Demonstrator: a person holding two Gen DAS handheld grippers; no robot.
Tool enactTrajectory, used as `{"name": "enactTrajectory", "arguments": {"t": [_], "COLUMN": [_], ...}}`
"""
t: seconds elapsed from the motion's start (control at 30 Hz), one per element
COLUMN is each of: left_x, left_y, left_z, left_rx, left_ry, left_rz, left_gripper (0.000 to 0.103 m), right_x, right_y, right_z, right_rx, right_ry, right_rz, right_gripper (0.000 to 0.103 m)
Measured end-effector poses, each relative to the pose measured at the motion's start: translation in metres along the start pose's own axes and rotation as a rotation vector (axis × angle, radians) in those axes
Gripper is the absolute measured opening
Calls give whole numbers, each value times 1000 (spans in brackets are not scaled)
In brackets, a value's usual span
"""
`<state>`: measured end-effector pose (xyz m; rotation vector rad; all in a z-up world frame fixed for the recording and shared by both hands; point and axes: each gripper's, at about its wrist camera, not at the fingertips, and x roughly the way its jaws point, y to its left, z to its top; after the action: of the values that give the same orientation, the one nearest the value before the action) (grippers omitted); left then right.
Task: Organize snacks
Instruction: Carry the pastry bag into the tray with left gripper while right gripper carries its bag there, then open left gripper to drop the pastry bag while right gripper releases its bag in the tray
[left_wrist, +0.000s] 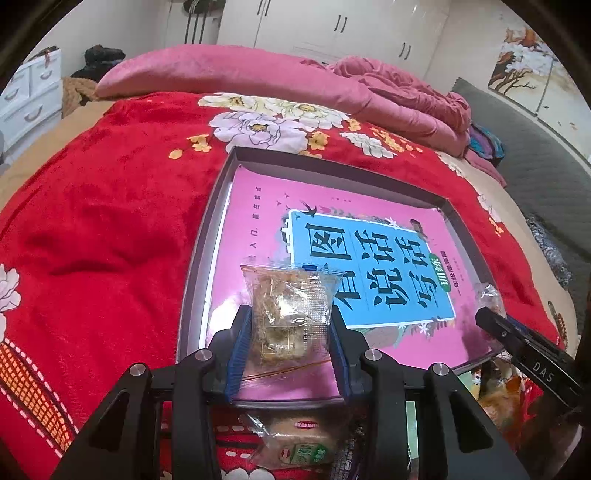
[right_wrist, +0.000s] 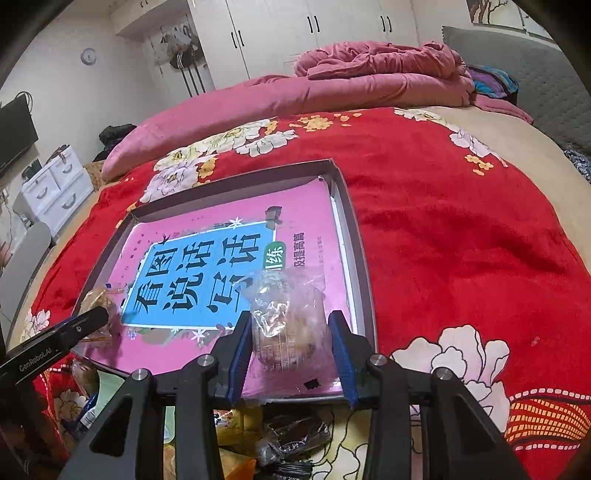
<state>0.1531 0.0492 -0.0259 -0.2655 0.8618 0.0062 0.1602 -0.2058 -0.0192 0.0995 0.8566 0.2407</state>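
The left gripper (left_wrist: 288, 332) clenches a clear-wrapped brownish snack packet (left_wrist: 286, 310) and the right gripper (right_wrist: 290, 338) grasps a transparent-wrapped pastry (right_wrist: 286, 314), both held above the shallow grey tray (left_wrist: 201, 236), probably to lay them inside.

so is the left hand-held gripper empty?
No, the left hand-held gripper has a clear-wrapped snack packet between its blue pads, above the grey tray.

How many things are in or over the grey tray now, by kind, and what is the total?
Clear-wrapped snack packets held over the tray, one in the left gripper and one in the right gripper: 2
Pink book lying flat in the grey tray: 1
Total: 3
More snacks lie outside the tray's near edge, too hidden to count.
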Motion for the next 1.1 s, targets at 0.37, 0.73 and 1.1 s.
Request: {"name": "enactTrajectory", "arguments": {"t": [0.37,0.73,1.1], "left_x": [0,1,-2], "left_y": [-1,-1,0], "left_z": [0,0,1], "left_rx": [2,-4,-6], "left_ry": [1,15,3], "left_rz": [1,-1,-10], "left_gripper": [41,43,53], "right_x": [1,2,-9], "right_y": [1,-2,-7], "right_z": [1,3,4], "right_rx": [6,26,32], "right_ry": [-2,-6,-40], "right_rz": [-7,-19,6], "right_gripper": [42,43,43]}}
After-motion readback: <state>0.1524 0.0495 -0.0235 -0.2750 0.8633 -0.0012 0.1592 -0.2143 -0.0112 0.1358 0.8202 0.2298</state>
